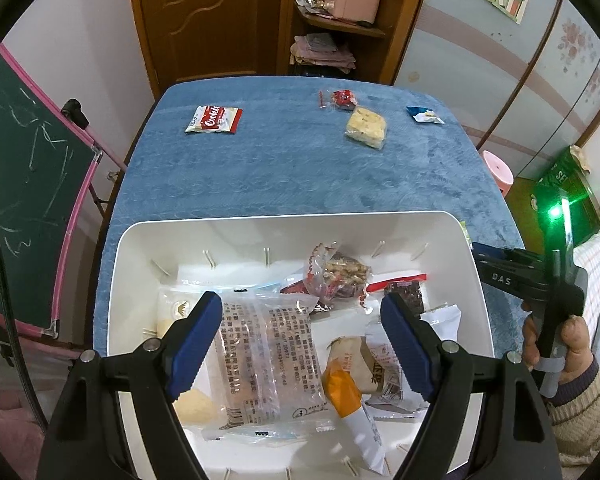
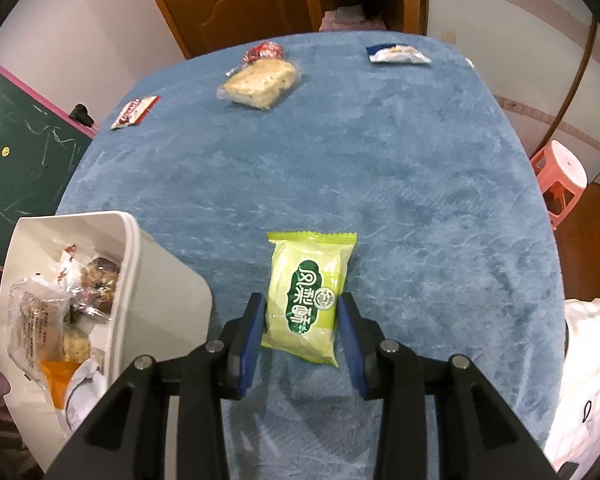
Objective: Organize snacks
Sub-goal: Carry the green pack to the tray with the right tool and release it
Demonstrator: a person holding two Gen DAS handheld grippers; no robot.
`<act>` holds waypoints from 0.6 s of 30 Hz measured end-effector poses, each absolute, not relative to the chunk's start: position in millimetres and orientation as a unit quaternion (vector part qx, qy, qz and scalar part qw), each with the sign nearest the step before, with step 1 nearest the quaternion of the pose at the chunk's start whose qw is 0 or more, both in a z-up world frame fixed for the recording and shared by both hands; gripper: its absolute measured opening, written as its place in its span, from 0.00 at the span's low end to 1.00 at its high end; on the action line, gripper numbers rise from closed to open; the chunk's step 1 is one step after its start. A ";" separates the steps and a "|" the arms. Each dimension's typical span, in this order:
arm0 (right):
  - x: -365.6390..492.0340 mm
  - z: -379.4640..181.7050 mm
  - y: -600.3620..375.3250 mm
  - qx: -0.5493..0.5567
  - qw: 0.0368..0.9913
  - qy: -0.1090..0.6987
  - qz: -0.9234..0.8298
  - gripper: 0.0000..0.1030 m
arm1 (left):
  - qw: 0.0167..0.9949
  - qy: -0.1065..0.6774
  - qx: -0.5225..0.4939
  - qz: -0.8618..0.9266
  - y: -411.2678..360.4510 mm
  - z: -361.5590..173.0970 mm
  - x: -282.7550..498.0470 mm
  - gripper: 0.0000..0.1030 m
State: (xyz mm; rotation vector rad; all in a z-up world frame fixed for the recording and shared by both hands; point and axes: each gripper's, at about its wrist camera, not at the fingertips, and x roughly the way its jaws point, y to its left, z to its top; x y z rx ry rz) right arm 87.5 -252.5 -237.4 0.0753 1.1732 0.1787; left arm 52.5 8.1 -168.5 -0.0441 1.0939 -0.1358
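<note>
My left gripper (image 1: 302, 308) hangs open over the white bin (image 1: 284, 224), which holds several wrapped snacks. A clear-wrapped packet (image 1: 268, 360) lies in the bin below and between the blue pads, untouched. In the right wrist view a green snack packet (image 2: 308, 296) lies on the blue cloth just right of the bin (image 2: 164, 280). My right gripper (image 2: 301, 304) straddles its near half, with both pads against its long edges. Farther back on the cloth lie a pale crumbly bar (image 2: 260, 82), a red-and-white packet (image 1: 214, 119), a small red packet (image 1: 342, 99) and a blue-and-white packet (image 2: 396, 55).
A blue plush cloth (image 2: 380, 168) covers the table. A green chalkboard (image 1: 24, 184) stands to the left and a pink stool (image 2: 560, 176) to the right. A wooden door and shelves stand behind. A hand (image 1: 572, 344) grips the other tool's handle at the bin's right.
</note>
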 end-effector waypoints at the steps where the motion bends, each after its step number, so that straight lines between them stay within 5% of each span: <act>1: 85.3 -233.2 -251.7 0.034 0.831 0.549 0.083 0.36 | 0.852 0.519 -0.022 -0.065 8.2 -168.6 52.5 0.78; 18: 9.3 -91.1 -191.8 -0.005 0.903 0.388 0.184 0.36 | 0.859 0.507 -0.024 -0.068 8.7 -160.6 43.4 0.78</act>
